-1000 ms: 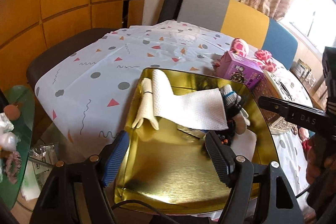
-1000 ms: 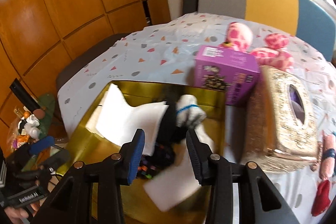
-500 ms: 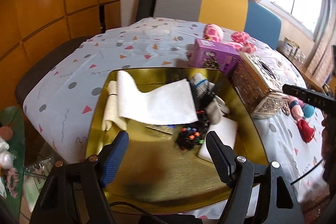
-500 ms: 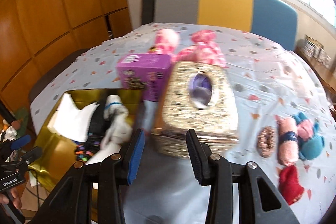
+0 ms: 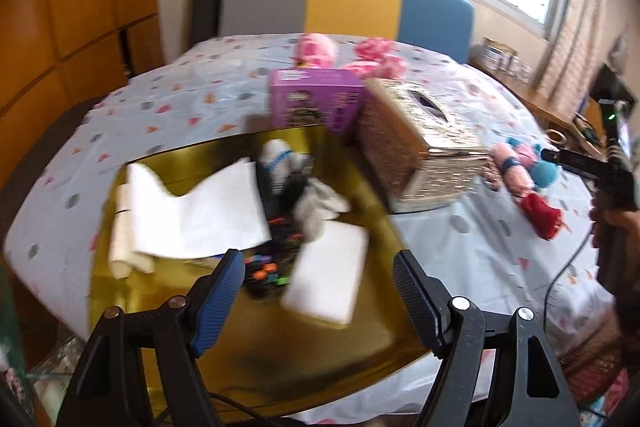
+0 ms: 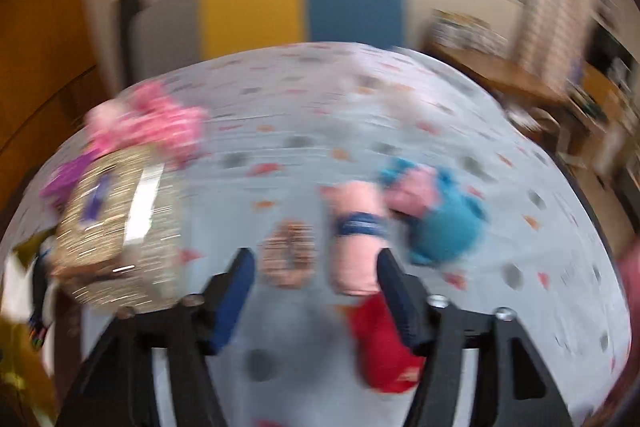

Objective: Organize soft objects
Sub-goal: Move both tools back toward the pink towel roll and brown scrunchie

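Both claws have just been opening, nothing gripped. Left claw (image 5: 318,277) hangs over the gold tray (image 5: 360,339); right claw (image 6: 314,277) frames a pink roll (image 6: 356,227) on the bench (image 6: 280,131), blue plush (image 6: 444,227) at 2 o'clock

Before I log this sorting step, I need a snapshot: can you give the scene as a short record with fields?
surface: table with patterned cloth
gold tray: holds white cloths, socks, dark item with coloured bits
beside tray: glittery tissue box, purple box
loose soft items: pink roll with blue band, blue plush, red piece
left gripper: open, empty, over tray
right gripper: just opening, nothing gripped, above the loose items
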